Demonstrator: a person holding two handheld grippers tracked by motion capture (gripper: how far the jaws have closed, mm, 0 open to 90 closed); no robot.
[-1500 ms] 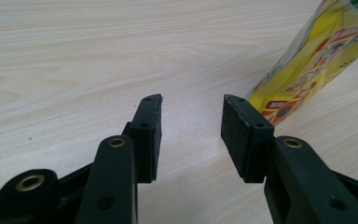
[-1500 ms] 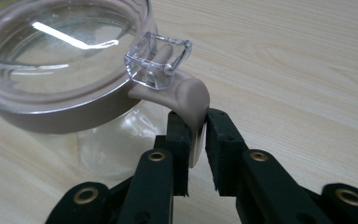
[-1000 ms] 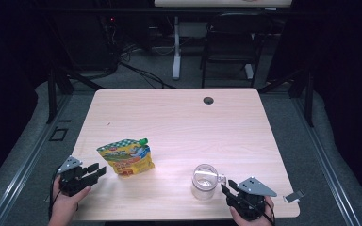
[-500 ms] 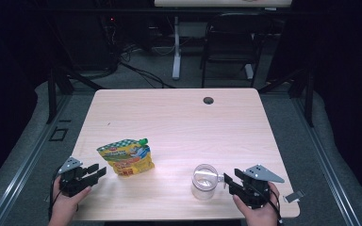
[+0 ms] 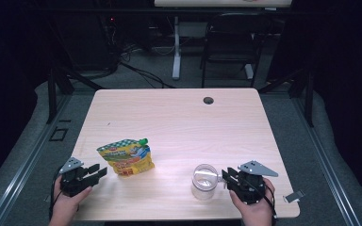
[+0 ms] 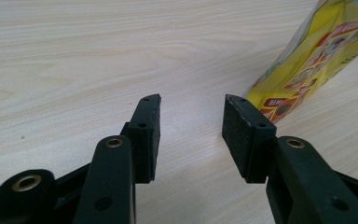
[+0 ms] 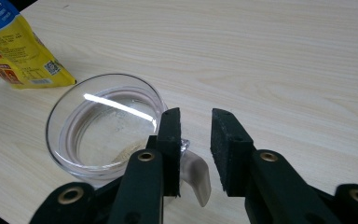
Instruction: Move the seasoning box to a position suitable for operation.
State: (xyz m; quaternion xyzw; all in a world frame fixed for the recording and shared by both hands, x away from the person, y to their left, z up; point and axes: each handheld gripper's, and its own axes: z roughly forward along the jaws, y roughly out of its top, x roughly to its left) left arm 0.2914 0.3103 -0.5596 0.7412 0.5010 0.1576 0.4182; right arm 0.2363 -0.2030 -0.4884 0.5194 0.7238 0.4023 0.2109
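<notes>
Hovering just beside the glass mug (image 5: 204, 181), the right claw (image 5: 227, 177) has its jaws set either side of the mug's handle (image 7: 196, 173); they have just been closing, yet a gap shows on the handle's far side, so the pads are not pinching it. The left claw (image 5: 96, 172) sits spread, with nothing between its pads (image 6: 240, 135), its tips just short of the yellow pouch (image 5: 125, 157).

Counted out: two claws, one mug, one pouch with a green cap (image 5: 143, 141), and one dark round hole (image 5: 208, 100) near the far edge of the bench (image 5: 179, 127). The mug stands upright near the front right of the bench; the pouch lies near the front left, well apart from it.

Against the earlier frames, the right hand (image 5: 254, 207) has shifted a little and its claw now sits up at the mug's rim side, while the left hand (image 5: 68, 200), pouch and mug lie as before.

The pouch's print is too small to read from above, and it is cut off at the frame edge in both gripper views. The mug's base is hidden behind the right claw's jaws in the right gripper view.
</notes>
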